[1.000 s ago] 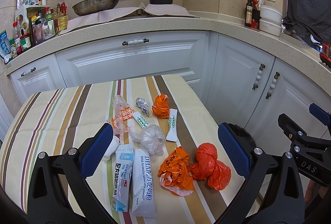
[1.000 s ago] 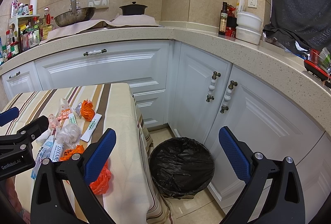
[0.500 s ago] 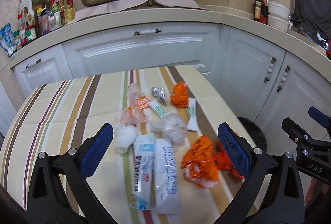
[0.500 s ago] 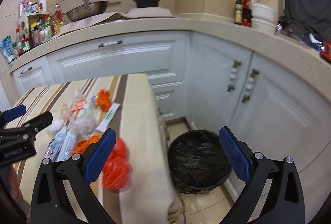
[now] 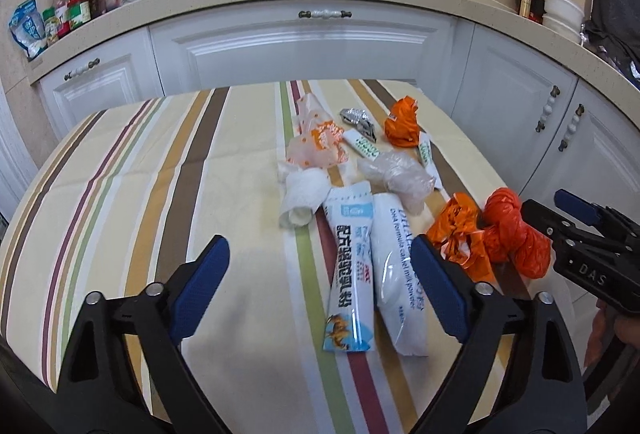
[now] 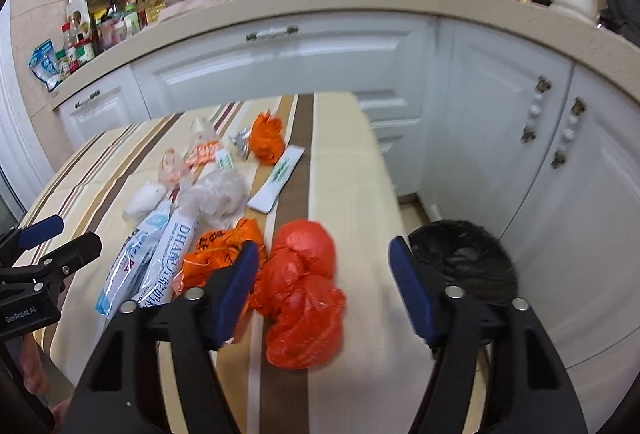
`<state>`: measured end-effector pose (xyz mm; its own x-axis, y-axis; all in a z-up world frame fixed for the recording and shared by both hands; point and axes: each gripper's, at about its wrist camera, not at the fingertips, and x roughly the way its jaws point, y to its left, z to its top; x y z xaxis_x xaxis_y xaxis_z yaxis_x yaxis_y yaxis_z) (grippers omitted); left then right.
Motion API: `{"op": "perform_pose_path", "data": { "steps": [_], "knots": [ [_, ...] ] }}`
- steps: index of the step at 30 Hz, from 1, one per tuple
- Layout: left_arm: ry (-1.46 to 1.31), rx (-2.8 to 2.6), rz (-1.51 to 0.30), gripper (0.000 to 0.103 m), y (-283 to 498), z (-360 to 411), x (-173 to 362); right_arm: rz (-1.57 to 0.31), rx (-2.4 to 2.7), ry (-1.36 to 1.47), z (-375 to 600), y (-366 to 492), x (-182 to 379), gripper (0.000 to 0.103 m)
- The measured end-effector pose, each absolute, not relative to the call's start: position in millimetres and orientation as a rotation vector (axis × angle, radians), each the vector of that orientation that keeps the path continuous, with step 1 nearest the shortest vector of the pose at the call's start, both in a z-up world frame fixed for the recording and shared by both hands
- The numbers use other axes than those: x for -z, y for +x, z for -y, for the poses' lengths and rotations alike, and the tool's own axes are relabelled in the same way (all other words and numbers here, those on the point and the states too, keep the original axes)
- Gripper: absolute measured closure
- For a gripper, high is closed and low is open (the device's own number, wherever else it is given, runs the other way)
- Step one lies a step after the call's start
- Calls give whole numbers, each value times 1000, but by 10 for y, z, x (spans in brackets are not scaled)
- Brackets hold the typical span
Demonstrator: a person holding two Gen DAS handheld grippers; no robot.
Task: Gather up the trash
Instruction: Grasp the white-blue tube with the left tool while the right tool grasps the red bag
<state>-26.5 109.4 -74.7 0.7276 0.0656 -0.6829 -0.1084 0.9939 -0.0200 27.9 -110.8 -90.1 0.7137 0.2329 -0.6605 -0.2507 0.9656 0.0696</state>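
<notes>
Trash, assorted, on striped tablecloth [image 5: 132, 189]: all pieces still lying there, none collected.

Right gripper [image 6: 322, 284]: has come down from above the black-lined bin [image 6: 466, 258] to the red plastic bag [image 6: 304, 286] (knotted, near the table's edge); jaws closing around it, pads not yet pressing.

Left gripper [image 5: 320, 288]: lowered over the milk-powder sachets [image 5: 374, 270]; jaws closing, nothing gripped.

Reading: first pickups appear imminent.

I see the trash clustered on the right half of the surface [image 5: 120, 193]. Two long sachets [image 5: 372, 274] lie side by side nearest me, a knotted bag [image 6: 304, 286] to their right by the edge. The bin [image 6: 464, 262] stands on the floor beyond that edge, before the cabinets [image 6: 540, 153].
</notes>
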Motion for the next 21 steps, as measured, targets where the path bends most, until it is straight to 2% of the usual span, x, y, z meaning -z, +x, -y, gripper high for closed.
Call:
{"op": "perform_pose_path", "data": {
  "steps": [8, 11, 15, 19, 21],
  "knots": [
    [-87, -77, -791, 23, -204, -1141, 904, -757, -260, -45, 1054, 351, 1042, 39],
    [-74, -67, -811, 29, -168, -1097, 1018, -762, -258, -47, 1054, 363, 1069, 40],
    [-51, -86, -816, 48, -146, -1084, 1142, -766, -264, -51, 1048, 371, 1102, 41],
    [-67, -73, -832, 62, -139, -1098, 1184, -772, -288, -35, 1061, 377, 1132, 47],
    [-76, -63, -841, 68, -142, -1100, 1196, -776, -312, -25, 1061, 373, 1141, 55]
  ]
}}
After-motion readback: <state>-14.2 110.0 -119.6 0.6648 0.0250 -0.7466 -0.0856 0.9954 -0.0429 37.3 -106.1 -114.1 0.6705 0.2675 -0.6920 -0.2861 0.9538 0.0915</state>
